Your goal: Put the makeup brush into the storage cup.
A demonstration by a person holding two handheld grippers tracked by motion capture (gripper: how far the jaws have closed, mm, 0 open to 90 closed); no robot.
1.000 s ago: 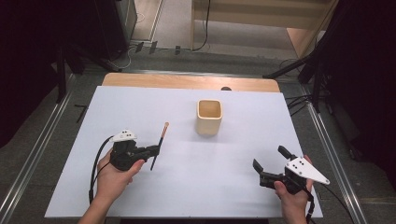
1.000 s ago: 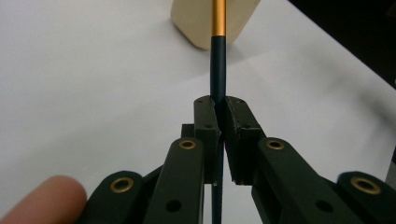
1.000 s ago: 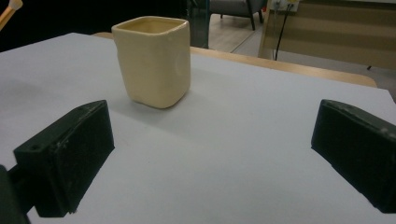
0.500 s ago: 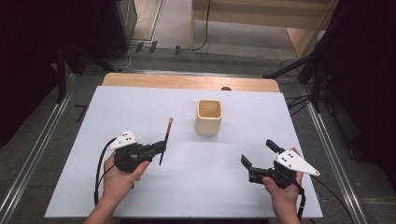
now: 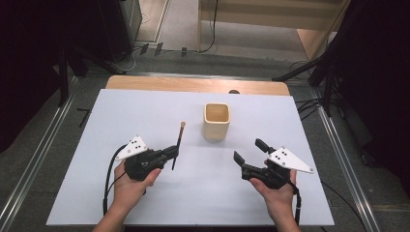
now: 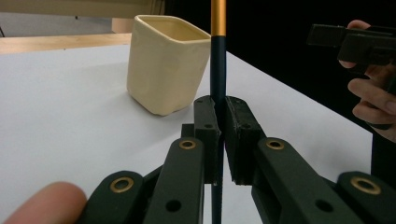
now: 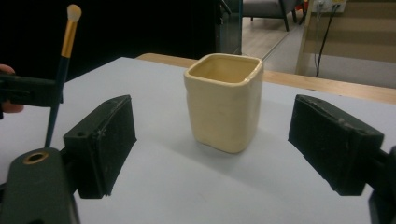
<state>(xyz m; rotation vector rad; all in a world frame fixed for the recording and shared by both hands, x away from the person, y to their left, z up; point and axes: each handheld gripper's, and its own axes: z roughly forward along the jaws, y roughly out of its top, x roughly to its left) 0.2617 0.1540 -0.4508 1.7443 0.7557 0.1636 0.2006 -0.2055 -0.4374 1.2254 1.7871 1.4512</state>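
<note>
A white sheet covers the table (image 5: 145,106), leaving a strip of bare wood along the far edge, with grey floor, metal rails and loose cables beyond it. Near the middle of the sheet stands a cream cup (image 5: 216,121), square with rounded corners, glossy like glazed ceramic, open at the top and upright. In the left gripper view the cup (image 6: 166,63) stands just behind the jaws, to their left; in the right gripper view the cup (image 7: 225,100) sits ahead, framed between the two pads but well clear of them.

The left gripper (image 5: 170,152) is clamped on a thin brush (image 5: 178,144): a dark, smooth round handle, a gold metal band, and a small pale tuft at the tip. The brush (image 6: 217,51) rises upright from between the closed pads, lifted off the sheet, to the left of the cup. From the right gripper's camera the brush (image 7: 63,63) stands off to the left.

The right gripper (image 5: 250,155) hovers right of the cup with its jaws apart and nothing between them; they have just been closing a little. Nothing lies between either gripper and the cup.
</note>
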